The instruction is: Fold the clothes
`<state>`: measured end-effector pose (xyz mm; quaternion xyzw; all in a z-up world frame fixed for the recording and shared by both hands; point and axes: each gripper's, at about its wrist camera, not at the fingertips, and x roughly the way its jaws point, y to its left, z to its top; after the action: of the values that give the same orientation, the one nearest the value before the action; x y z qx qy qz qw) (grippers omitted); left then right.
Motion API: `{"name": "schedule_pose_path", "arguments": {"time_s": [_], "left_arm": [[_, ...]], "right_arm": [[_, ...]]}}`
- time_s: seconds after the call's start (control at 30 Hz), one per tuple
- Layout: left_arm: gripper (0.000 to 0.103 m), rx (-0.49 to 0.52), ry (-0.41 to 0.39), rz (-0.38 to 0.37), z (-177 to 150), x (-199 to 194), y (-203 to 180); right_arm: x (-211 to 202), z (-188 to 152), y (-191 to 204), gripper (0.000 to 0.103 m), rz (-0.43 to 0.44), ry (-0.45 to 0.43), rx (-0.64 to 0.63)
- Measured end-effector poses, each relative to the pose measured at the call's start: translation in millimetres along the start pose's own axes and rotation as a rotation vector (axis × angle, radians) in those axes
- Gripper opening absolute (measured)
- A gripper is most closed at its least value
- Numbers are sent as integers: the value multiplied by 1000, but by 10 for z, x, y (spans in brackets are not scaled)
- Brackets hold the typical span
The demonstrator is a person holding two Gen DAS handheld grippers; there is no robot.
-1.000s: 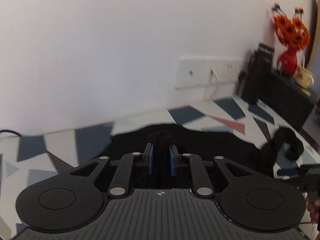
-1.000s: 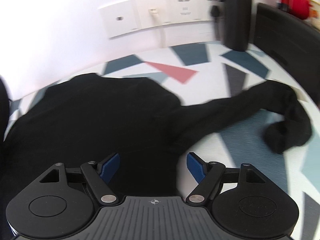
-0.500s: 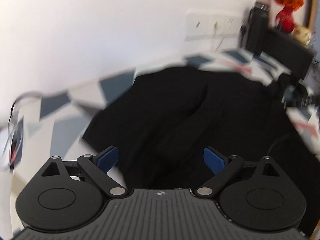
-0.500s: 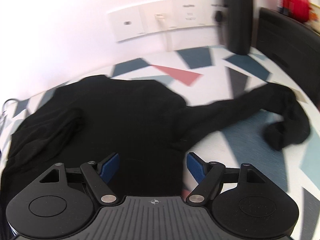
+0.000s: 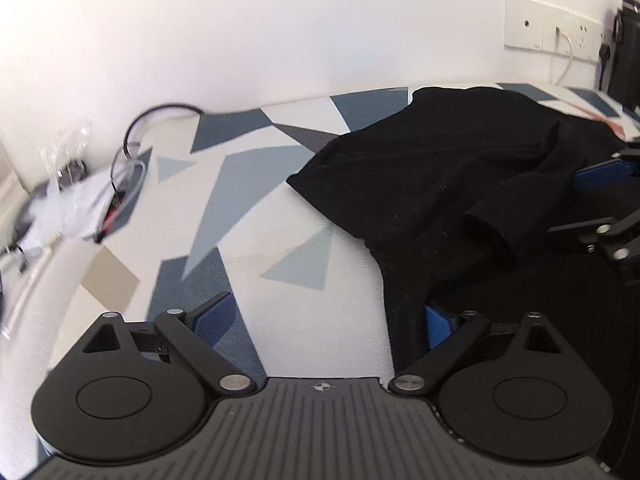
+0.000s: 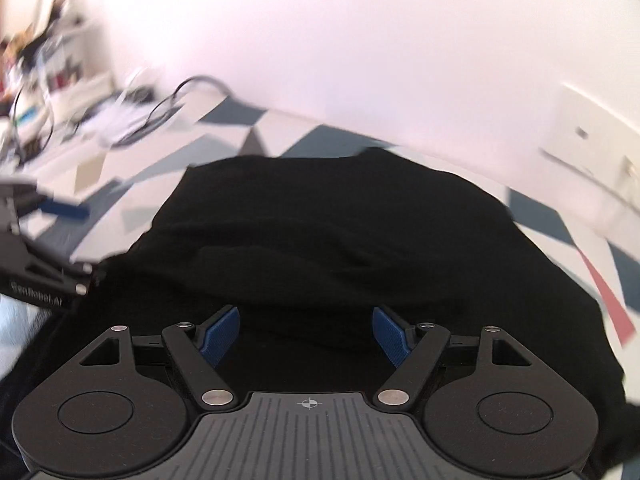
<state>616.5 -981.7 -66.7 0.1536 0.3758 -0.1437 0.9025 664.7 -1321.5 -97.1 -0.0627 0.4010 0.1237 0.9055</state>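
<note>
Here, listed left to right across the left wrist view.

Clutter (image 5: 76, 200): bags and cables, far left edge of the tabletop (image 5: 256, 216); blurred, not identifiable further.

Tabletop: white with grey-blue triangles; bare on its left part.

Left hand-held gripper (image 5: 326, 322): fingers spread wide, nothing between them. A second ago it was pinching a bunch of black cloth; half a second ago it was already open. It now sits at the garment's left edge, one blue pad over the tabletop, the other against the cloth.

Black top (image 5: 420, 168): lying on the tabletop, centre to right. Its left sleeve (image 5: 504, 216) now rests folded inward across the body, cuff pointing toward the camera.

Right hand-held gripper (image 6: 306, 330): fingers spread, empty, as in both earlier frames. It has swung from facing the outstretched right sleeve to facing the body of the top.

Wall sockets (image 5: 552, 36): far right, on the wall.

Change and meaning: the left sleeve has been released onto the body, so one sleeve fold looks done. The right sleeve is out of view now; whether it is folded cannot be told. Judged mid-fold.
</note>
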Motion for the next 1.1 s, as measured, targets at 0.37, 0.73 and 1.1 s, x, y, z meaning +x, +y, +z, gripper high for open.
{"name": "schedule_pose_path", "arguments": {"time_s": [0.37,0.73,1.1], "left_arm": [[95,50,-46,40,147,85,-94],[97,-2,-29,46,84,124,96],[97,56,-53,54,125,82,-35]], "right_arm": [[-271,-6,-435,4,-39,-130,192],[-921,-687,-2052,6,-146,-237,968],[-1047,-1306,-2242,32,-72,-235,1307]]}}
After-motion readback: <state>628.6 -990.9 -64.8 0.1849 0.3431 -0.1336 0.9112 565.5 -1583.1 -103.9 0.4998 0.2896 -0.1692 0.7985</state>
